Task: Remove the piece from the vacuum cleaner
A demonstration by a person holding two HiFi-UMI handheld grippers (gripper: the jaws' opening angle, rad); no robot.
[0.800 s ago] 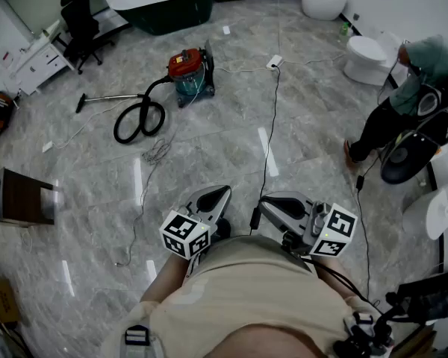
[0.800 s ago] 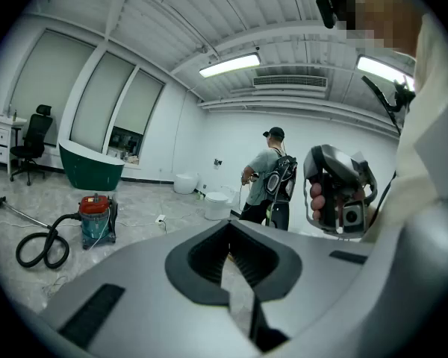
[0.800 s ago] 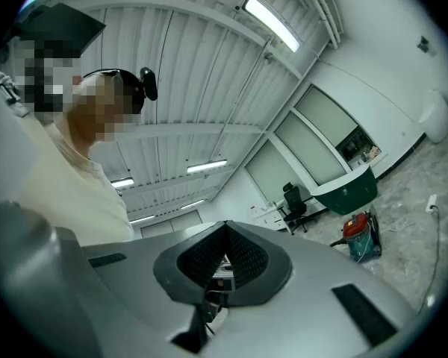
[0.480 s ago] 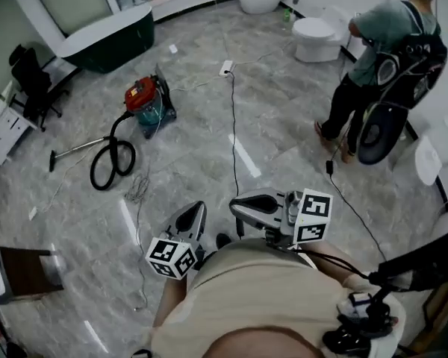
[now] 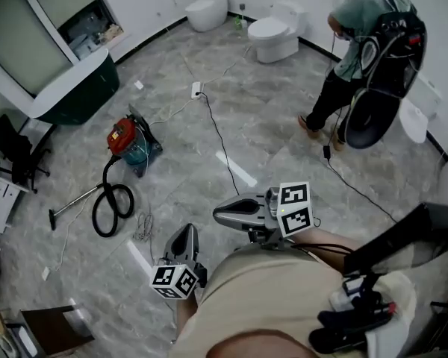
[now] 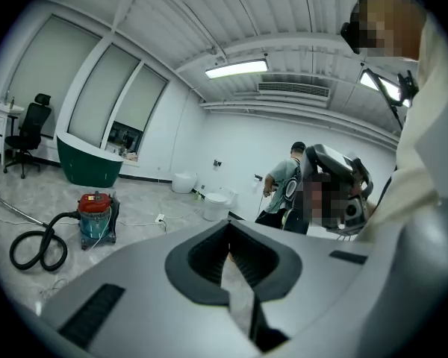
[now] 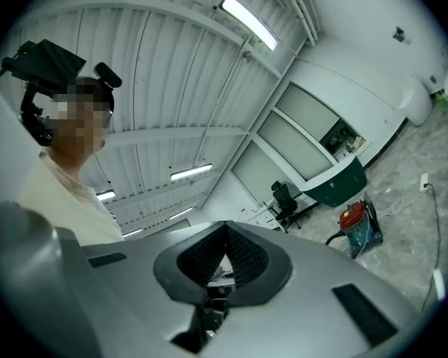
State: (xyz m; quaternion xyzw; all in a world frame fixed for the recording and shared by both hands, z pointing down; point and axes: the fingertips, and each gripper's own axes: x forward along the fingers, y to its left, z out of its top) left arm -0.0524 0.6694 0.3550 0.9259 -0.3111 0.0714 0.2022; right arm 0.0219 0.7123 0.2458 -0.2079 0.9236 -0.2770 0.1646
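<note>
The vacuum cleaner (image 5: 125, 145), red-lidded with a teal body, stands on the marble floor far ahead and to the left; it also shows in the left gripper view (image 6: 97, 216) and the right gripper view (image 7: 356, 222). Its black hose (image 5: 110, 206) lies coiled beside it, with the wand (image 5: 73, 204) stretched out to the left. My left gripper (image 5: 184, 235) hangs low near my body, shut and empty. My right gripper (image 5: 221, 215) is held higher, pointing left, shut with nothing in it. Both are well short of the vacuum cleaner.
A person with a backpack rig (image 5: 362, 58) stands at the right by two toilets (image 5: 275, 30). A black cable (image 5: 221, 142) runs across the floor from a power strip (image 5: 196, 89). A dark green bathtub (image 5: 75, 89) sits at the back left, an office chair (image 5: 11, 151) beyond it.
The view has swung right, so the vacuum cleaner has slid left and the standing person has come fully into view. My left gripper has sunk lower; the right one now points left.
</note>
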